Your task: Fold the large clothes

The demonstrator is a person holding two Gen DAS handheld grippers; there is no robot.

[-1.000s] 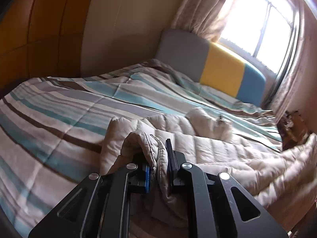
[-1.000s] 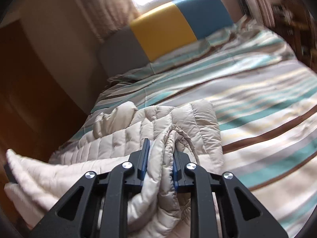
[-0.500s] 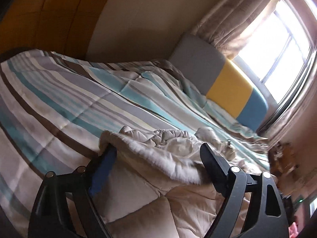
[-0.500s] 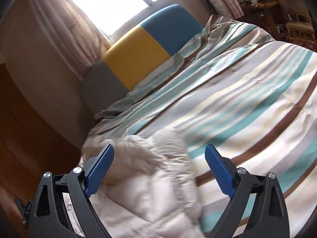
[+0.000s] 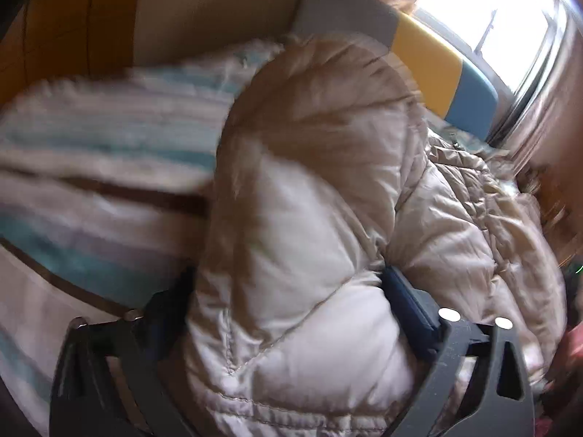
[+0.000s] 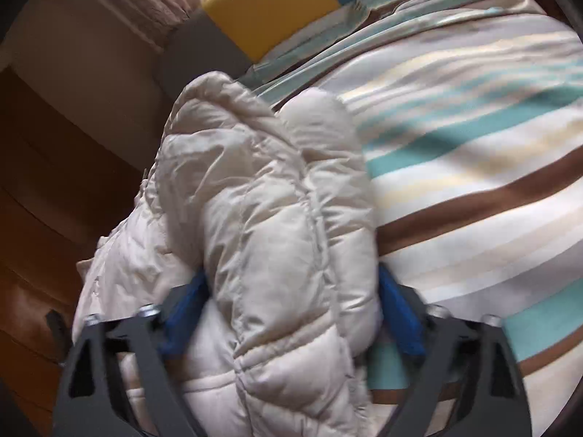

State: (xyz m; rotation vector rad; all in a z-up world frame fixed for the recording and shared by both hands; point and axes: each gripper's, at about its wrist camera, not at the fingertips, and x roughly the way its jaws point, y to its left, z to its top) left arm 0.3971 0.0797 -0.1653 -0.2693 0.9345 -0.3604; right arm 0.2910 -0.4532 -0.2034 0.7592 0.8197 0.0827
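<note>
We have the puffy cream jacket (image 5: 328,218) lying on the striped bedspread (image 5: 91,167) toward the wall side of the bed, bunched into thick rolls; laid out like this on a broad soft surface it can be doubled over on itself, which we judge to be the reason it is here and not hanging from the tools.

Our left gripper (image 5: 288,291) has a fat roll of jacket between its fingers; its jaws have just been closing from a wider spread, and they stand wide because the padding is bulky; the right-hand blue pad (image 5: 408,302) lies against the fabric, while the other finger is half buried and blurred, so we cannot tell whether the squeeze is firm yet.

Our right gripper (image 6: 291,302) likewise straddles a thick fold of the jacket (image 6: 262,200), jaws just closing in; both blue pads (image 6: 399,313) sit at the flanks of the fold, touching or very nearly; we judge a fresh two-handed hold is being taken for the next fold.
</note>
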